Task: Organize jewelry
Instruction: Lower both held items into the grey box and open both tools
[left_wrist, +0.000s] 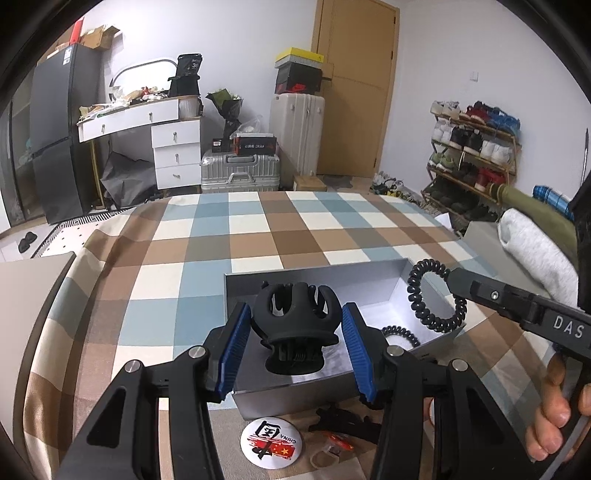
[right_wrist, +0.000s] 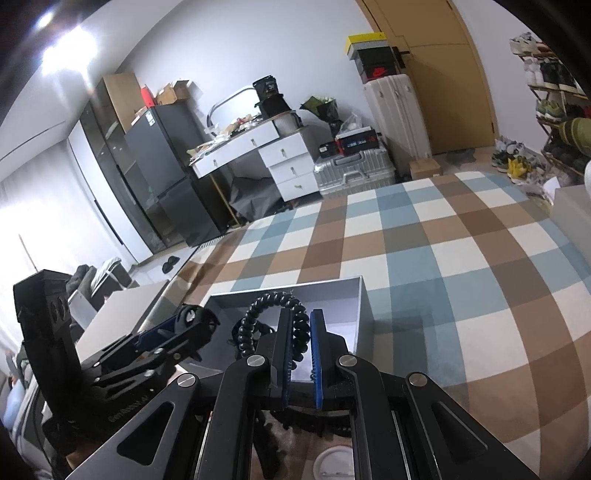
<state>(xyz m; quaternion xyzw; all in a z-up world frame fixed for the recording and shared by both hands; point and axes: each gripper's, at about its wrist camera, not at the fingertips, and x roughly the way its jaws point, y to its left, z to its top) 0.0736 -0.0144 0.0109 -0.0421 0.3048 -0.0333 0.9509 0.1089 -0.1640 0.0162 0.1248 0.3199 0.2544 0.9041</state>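
Clip (left_wrist: 295, 325) sat clamped between the left gripper (left_wrist: 293, 349) pads above the box (left_wrist: 314, 273); the right gripper (right_wrist: 300, 350) pinched a coil tie (right_wrist: 275, 317) over it. Either piece could snag on the fingers at release and miss the box.

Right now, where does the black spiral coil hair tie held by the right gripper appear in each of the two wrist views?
Left wrist view: the black spiral coil hair tie hangs right of centre, over the open grey box, pinched by the right gripper.
Right wrist view: the hair tie arches at lower centre, clamped between the blue pads.
Shared landmark: the grey box on the checked cloth.
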